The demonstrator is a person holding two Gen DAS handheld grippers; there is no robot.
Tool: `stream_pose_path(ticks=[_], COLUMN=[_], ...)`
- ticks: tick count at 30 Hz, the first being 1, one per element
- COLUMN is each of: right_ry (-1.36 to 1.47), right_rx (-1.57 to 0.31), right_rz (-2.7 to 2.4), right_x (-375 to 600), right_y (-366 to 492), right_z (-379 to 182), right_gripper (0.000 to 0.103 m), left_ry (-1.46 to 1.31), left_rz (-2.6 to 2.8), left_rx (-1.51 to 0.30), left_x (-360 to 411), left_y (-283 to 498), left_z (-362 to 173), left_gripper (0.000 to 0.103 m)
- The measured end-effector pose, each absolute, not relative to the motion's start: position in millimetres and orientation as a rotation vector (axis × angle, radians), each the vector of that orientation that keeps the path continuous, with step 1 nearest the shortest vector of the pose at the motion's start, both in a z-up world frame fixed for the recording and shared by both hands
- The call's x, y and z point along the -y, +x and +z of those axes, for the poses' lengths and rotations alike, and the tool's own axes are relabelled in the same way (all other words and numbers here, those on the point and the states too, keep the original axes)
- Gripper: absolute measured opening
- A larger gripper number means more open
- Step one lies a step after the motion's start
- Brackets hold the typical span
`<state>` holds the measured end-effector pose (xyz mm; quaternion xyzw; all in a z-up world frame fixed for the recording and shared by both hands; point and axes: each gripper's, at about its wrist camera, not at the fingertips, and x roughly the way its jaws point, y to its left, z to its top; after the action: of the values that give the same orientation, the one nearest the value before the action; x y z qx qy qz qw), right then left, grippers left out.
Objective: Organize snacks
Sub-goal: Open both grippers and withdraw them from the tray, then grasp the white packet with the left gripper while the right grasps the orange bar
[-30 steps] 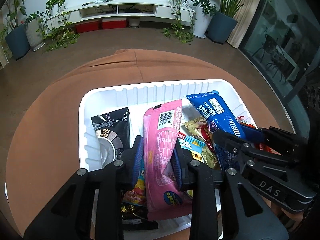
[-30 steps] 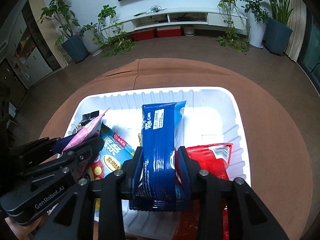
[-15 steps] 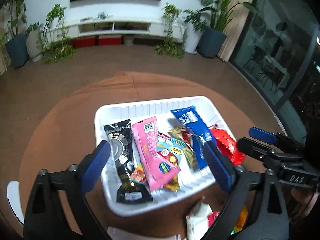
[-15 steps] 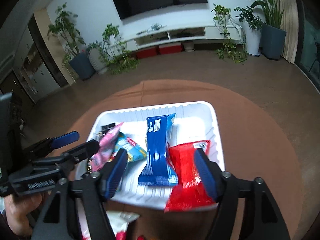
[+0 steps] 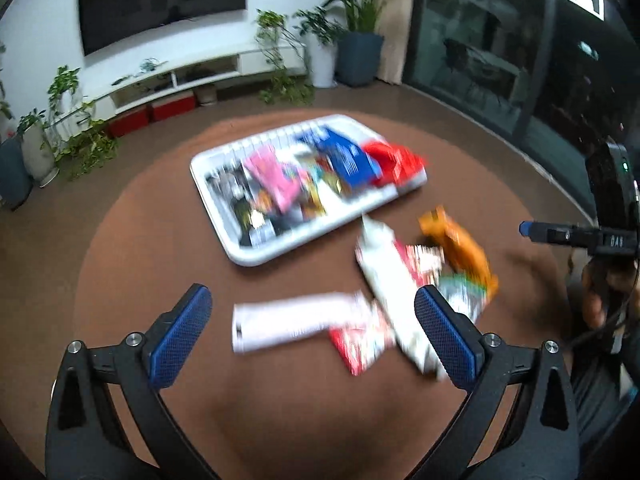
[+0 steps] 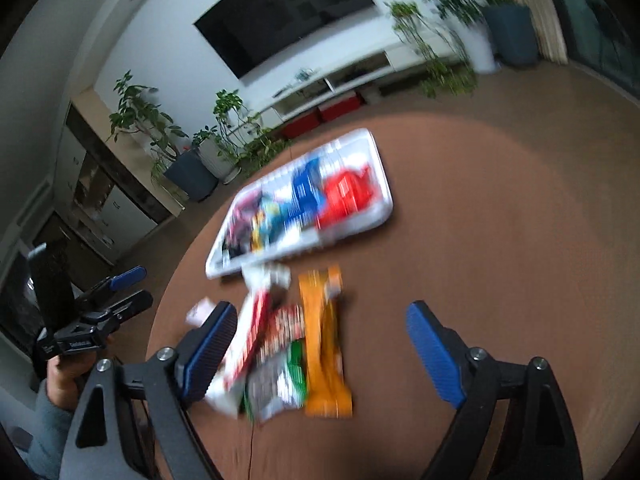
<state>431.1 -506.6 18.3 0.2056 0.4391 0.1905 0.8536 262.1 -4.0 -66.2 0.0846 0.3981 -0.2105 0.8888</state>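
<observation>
Already, several bright packets are laid in the white ribbed plastic tray [image 5: 256, 256]; a loose heap of snack packets [image 5: 400, 280] is left on the round brown table [image 5: 160, 240]. The left gripper [image 5: 312, 332] and right gripper [image 6: 320, 344] are opening, with nothing clamped.

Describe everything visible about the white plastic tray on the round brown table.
The white plastic tray is a shallow rectangle with rounded corners and a ribbed inner wall, lying flat on the round brown table, skewed in both views. Blurred snack packets fill it side by side: black, pink, blue, red. Neither gripper touches it; loose packets lie just outside its near rim.
</observation>
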Motion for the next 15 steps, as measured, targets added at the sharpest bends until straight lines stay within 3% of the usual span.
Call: stream_pose_path(ticks=[6, 15], right_ry=[0.466, 0.449], right_rx=[-0.953, -0.946], right_rz=[0.394, 0.388], right_x=[509.8, 508.4], right_y=[406.3, 406.3], right_z=[2.4, 0.1], right_gripper=[0.089, 0.089], left_ry=[0.323, 0.534], left_rz=[-0.465, -0.599], left_rx=[-0.844, -0.844], left_x=[0.8, 11.6], left_y=[246.8, 286.7], left_z=[-89.9, -97.5], left_gripper=[0.103, 0.102])
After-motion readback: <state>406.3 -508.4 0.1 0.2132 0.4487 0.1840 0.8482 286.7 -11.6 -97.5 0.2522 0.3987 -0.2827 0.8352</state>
